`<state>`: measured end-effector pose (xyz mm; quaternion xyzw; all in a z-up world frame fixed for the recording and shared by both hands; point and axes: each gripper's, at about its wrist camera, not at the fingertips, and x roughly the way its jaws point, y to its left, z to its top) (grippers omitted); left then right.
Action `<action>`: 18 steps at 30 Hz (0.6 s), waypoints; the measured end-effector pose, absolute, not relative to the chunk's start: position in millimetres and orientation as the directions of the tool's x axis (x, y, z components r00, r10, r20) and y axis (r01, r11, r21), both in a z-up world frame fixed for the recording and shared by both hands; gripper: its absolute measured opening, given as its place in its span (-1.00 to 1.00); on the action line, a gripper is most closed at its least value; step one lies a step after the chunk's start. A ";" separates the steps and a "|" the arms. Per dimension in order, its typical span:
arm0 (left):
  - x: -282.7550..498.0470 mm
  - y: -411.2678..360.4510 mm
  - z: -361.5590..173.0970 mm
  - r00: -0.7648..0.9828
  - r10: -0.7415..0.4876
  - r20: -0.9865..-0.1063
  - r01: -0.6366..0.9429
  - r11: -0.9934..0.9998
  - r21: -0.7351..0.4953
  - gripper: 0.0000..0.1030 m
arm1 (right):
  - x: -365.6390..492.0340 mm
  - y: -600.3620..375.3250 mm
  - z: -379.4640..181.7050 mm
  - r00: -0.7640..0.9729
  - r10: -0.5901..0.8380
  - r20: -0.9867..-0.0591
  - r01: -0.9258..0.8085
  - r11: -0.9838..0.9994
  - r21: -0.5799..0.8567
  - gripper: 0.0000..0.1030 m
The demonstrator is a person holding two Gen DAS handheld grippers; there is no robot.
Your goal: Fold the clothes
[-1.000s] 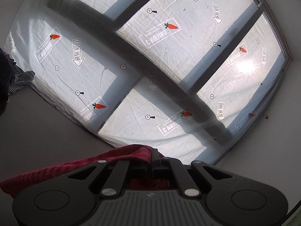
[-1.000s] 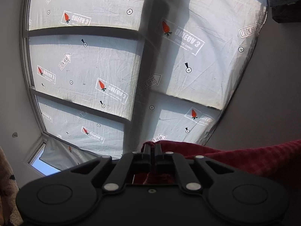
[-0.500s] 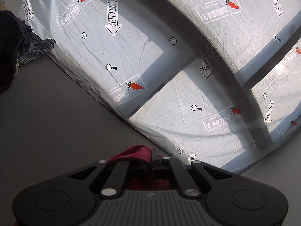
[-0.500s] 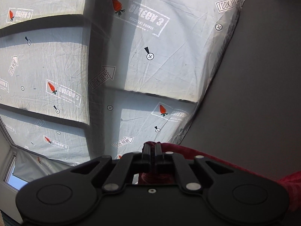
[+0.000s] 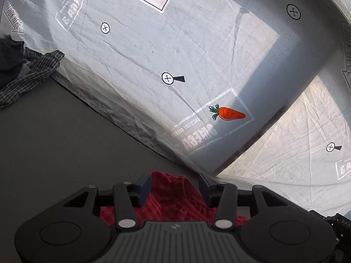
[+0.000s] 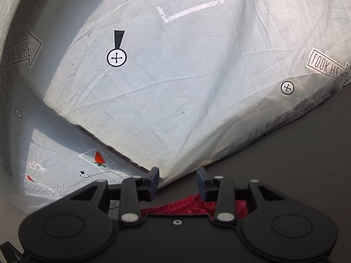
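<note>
A red checked garment (image 5: 173,195) lies on the dark grey table, bunched between and under the fingers of my left gripper (image 5: 175,180), which is open and low over it. In the right wrist view the same red garment (image 6: 186,203) shows just below and behind my right gripper (image 6: 177,176), which is also open and grips nothing. Most of the garment is hidden under both gripper bodies.
A white printed sheet (image 5: 197,54) with carrot logos and arrows covers the far side past the table edge; it also shows in the right wrist view (image 6: 175,76). A pile of dark and checked clothes (image 5: 24,72) lies at the left on the grey table (image 5: 54,142).
Both grippers have opened and let go of the red garment. Both have dropped down close to the table, so the sheet looks much nearer.
</note>
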<state>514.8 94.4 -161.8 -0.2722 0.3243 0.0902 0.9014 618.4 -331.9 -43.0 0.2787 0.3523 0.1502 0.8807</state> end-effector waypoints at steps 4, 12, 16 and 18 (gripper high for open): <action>458.2 107.8 -194.9 0.677 0.066 -0.733 -0.424 0.849 -0.315 0.12 | 565.8 -369.0 -66.9 0.687 0.378 -0.620 0.014 0.847 0.531 -0.15; 361.2 116.5 -236.8 0.498 0.178 -0.849 -0.513 0.849 -0.123 0.26 | 438.7 -442.1 -121.6 0.593 0.146 -0.792 0.267 0.892 0.365 -0.08; 346.3 126.7 -254.1 0.492 0.165 -0.855 -0.524 0.840 -0.140 0.27 | 414.6 -449.5 -140.3 0.573 0.137 -0.808 0.293 0.886 0.359 -0.04; 345.3 129.8 -260.1 0.515 0.167 -0.841 -0.524 0.838 -0.154 0.45 | 414.2 -442.1 -145.3 0.569 0.132 -0.812 0.269 0.903 0.335 -0.03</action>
